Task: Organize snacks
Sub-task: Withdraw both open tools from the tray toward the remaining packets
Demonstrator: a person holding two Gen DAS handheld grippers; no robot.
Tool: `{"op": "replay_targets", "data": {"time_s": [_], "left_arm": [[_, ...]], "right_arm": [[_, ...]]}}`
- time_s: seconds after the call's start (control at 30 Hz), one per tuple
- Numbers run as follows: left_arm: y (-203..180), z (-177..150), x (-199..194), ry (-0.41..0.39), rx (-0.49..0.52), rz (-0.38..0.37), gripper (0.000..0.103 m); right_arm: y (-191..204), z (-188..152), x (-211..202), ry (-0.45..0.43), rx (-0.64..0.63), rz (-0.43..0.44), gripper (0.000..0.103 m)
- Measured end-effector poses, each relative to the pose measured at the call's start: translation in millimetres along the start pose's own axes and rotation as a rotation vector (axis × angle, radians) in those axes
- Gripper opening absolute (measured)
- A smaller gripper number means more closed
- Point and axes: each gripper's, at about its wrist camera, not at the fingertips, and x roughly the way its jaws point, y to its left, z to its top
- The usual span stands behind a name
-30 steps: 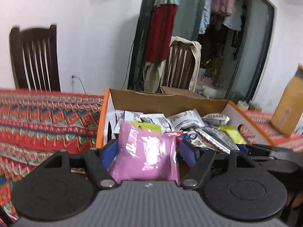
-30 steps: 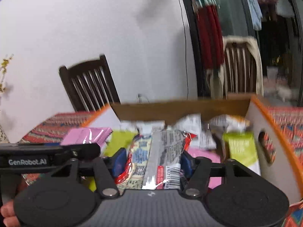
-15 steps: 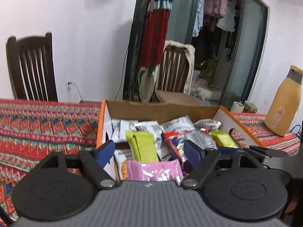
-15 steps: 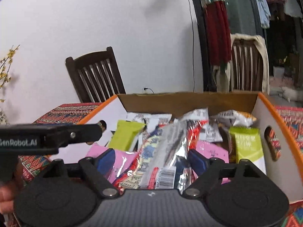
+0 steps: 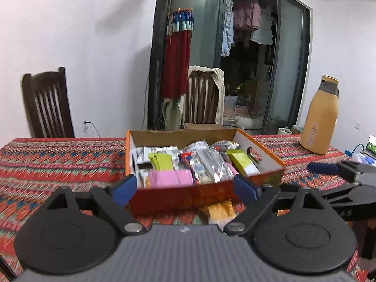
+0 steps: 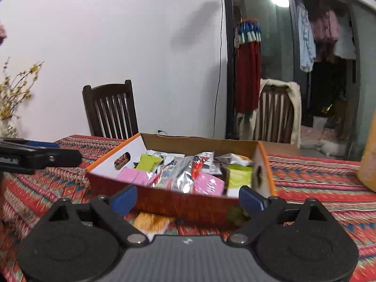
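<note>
An orange cardboard box stands on the patterned tablecloth, holding several snack packets: a pink one, green ones and a silver one. My left gripper hangs short of the box's near wall. Its jaws are opening, with nothing between them. My right gripper is likewise back from the box, jaws opening and empty. The silver packet and a pink packet lie inside. An orange-yellow packet lies on the cloth before the box.
A tan jug stands at the table's far right, with a laptop beyond it. Dark wooden chairs stand behind the table. A vase with yellow flowers is at the left.
Both grippers let go of their packets, pink from the left and silver from the right, which now lie in the box. Both opened wider and drew back and up from the box.
</note>
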Motion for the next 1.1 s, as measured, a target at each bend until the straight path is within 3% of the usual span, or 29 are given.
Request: {"op": "replay_targets", "data": {"time_s": [0.2, 0.33, 0.57, 0.8, 1.1], "left_arm": [[-26.2, -46.0, -63.7, -0.014, -0.010, 0.055, 0.103], [-46.1, -78.0, -104.8, -0.045, 0.010, 0.076, 0.103], [-65.5, -127.6, -161.1, -0.017, -0.070, 0.114, 0.103], [-75.9, -175.2, -177.6, 0.118, -0.102, 0.128, 0.103], [-81.4, -174.1, -184.8, 0.116, -0.113, 0.166, 0.103]], "right_arm": [[13.5, -30.8, -74.9, -0.021, -0.045, -0.019, 0.098], [27.4, -56.7, -120.5, -0.025, -0.064, -0.013, 0.102], [49.0, -117.8, -186.4, -0.012, -0.080, -0.014, 0.102], [57.3, -173.2, -237.1, 0.065, -0.073, 0.012, 0.102], [45.3, -184.0, -263.2, 0.042, -0.015, -0.031, 0.103]]}}
